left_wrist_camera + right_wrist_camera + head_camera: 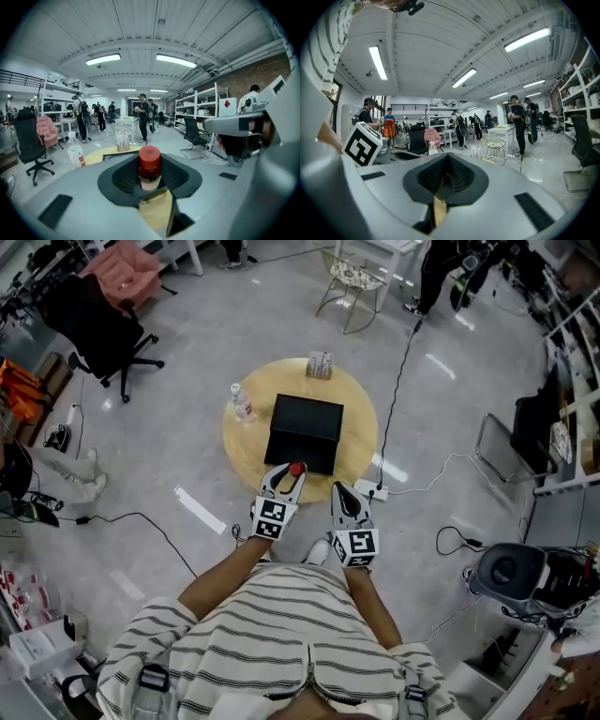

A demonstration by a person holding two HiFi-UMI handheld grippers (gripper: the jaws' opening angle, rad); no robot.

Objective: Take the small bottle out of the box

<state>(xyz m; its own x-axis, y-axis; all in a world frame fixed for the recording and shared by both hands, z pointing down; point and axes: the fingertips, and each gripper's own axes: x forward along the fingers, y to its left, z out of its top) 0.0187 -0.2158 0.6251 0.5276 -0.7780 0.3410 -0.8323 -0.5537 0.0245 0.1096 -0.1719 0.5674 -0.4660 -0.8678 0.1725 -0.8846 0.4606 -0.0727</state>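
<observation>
On the round light wooden tabletop (361, 442) sat the black rectangular box (305, 432); over its near edge our left claw (290, 476) gripped the small red-capped bottle (149, 164), while our right claw (345, 491) beside it stood closed on nothing

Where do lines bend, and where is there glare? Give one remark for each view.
Head view: even light, bright reflections streak the floor. Left gripper view: fisheye bows the ceiling, corners black, small bottle sharp. Right gripper view: same bowing; the strip lights are blown out.
</observation>
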